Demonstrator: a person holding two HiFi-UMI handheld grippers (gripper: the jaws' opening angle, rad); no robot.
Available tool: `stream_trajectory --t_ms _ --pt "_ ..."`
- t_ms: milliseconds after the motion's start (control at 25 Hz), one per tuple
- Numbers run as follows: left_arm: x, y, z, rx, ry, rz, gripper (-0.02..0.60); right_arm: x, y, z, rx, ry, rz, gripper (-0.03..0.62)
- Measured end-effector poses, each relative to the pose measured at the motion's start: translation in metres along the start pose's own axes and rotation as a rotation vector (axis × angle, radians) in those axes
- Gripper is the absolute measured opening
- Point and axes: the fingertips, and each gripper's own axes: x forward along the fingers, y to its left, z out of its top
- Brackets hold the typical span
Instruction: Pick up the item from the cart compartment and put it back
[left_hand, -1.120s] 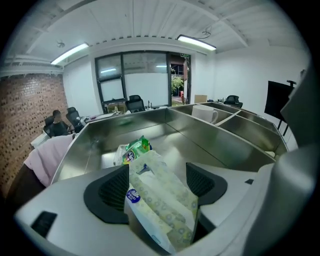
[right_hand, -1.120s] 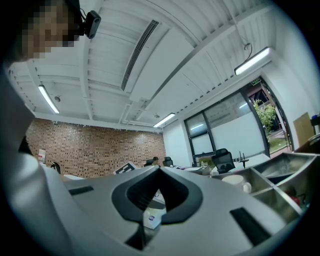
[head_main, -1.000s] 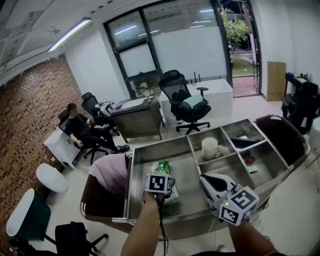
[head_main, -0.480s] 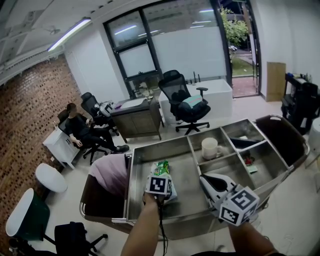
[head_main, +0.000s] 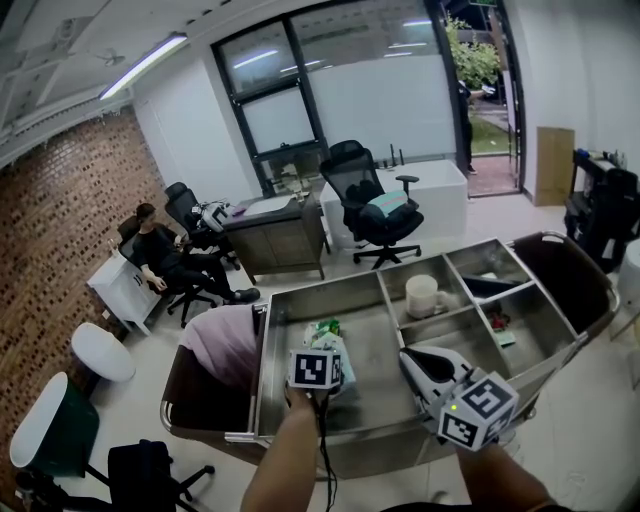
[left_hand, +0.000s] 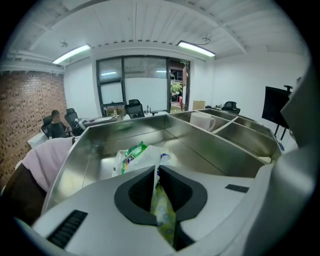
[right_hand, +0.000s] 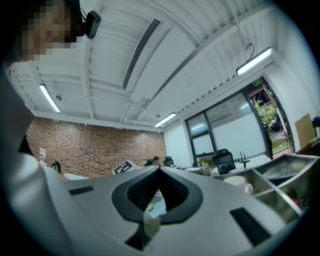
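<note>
The left gripper (left_hand: 156, 171) is seen pitched down into the big left compartment (head_main: 375, 352) of the cart (head_main: 300, 292), with the forearm (head_main: 285, 455) reaching in from the near side. Its jaws have just been closing and are pinched on the near edge of the bag (left_hand: 131, 152), green and white, the rest of which is spread ahead, low in that compartment; whether it is clear of the floor cannot be told. The right gripper (right_hand: 159, 169) is held level over the cart's near rim, apart from the left one, jaws drawn together with nothing gripped.
</note>
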Motion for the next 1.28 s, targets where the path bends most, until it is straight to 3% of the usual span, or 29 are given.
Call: stream_trajectory --t_ms 480,1080,1280 --pt "-0.078 -0.003 0.057 0.013 -0.282 0.042 0.011 -0.002 0.009 0.001 -0.007 -0.001 0.013 0.012" --pt "-0.191 -0.027 0.081 0.033 -0.569 0.051 0.009 -0.009 0.018 0.005 -0.003 -0.015 0.030 0.012" --pt "-0.214 -0.034 0.078 0.037 -0.625 0.045 0.009 -0.011 0.021 0.008 -0.003 -0.024 0.033 0.012"
